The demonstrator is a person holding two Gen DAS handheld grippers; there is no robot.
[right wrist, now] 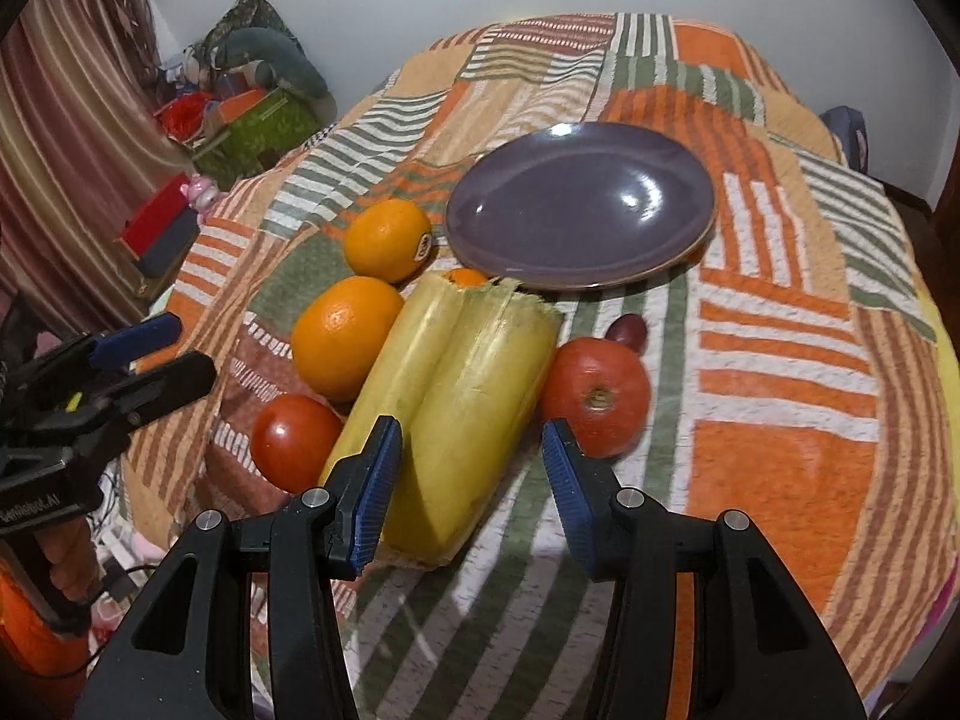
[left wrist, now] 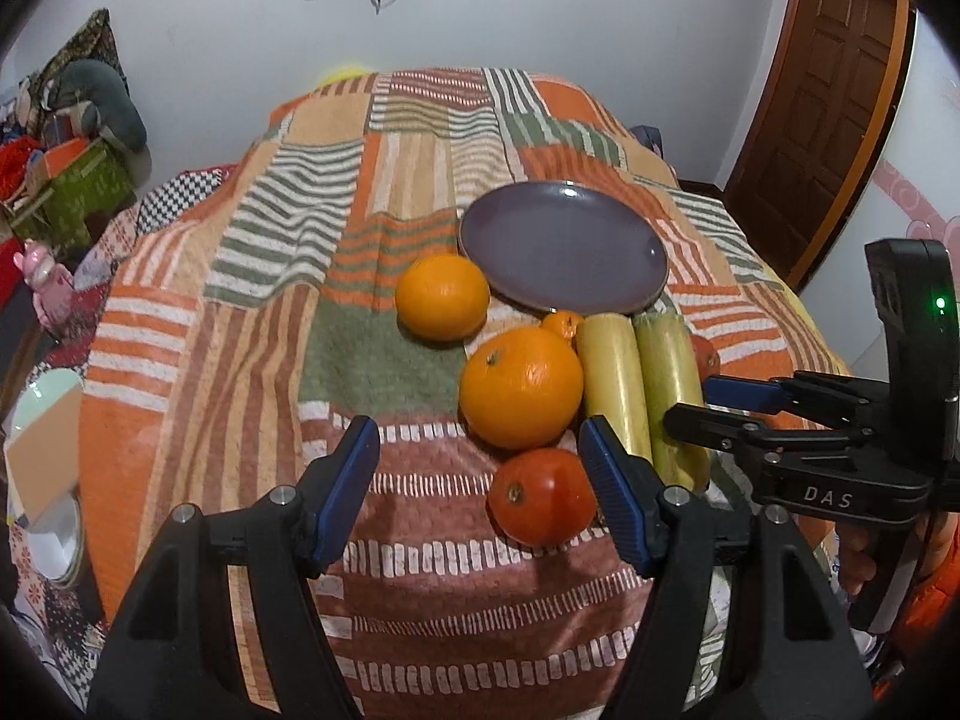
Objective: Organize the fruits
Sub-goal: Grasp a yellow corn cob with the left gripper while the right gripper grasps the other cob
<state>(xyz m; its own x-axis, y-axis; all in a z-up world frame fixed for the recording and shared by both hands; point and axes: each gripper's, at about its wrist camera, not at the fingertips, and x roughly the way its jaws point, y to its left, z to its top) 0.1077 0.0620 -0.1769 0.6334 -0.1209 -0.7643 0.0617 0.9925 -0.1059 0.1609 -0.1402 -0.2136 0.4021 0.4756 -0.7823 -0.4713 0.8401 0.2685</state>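
An empty purple plate [left wrist: 564, 243] [right wrist: 579, 204] lies on the striped patchwork cloth. In front of it lie two large oranges [left wrist: 521, 387] [left wrist: 443, 297], a small orange [left wrist: 563, 324], two yellow-green cane pieces [left wrist: 639, 390] [right wrist: 450, 402] and two red tomatoes [left wrist: 543, 497] [right wrist: 597, 397]. My left gripper [left wrist: 483, 480] is open, low over the cloth, with the near tomato just inside its right finger. My right gripper [right wrist: 471, 480] is open, its fingers astride the near end of the cane pieces. A small dark fruit [right wrist: 629, 331] lies behind the right tomato.
The cloth-covered table [left wrist: 240, 312] drops off at its edges. Boxes and clutter [right wrist: 240, 114] stand on the floor to the left, with a red box [right wrist: 157, 222] nearer. A brown door [left wrist: 822, 114] is at the far right.
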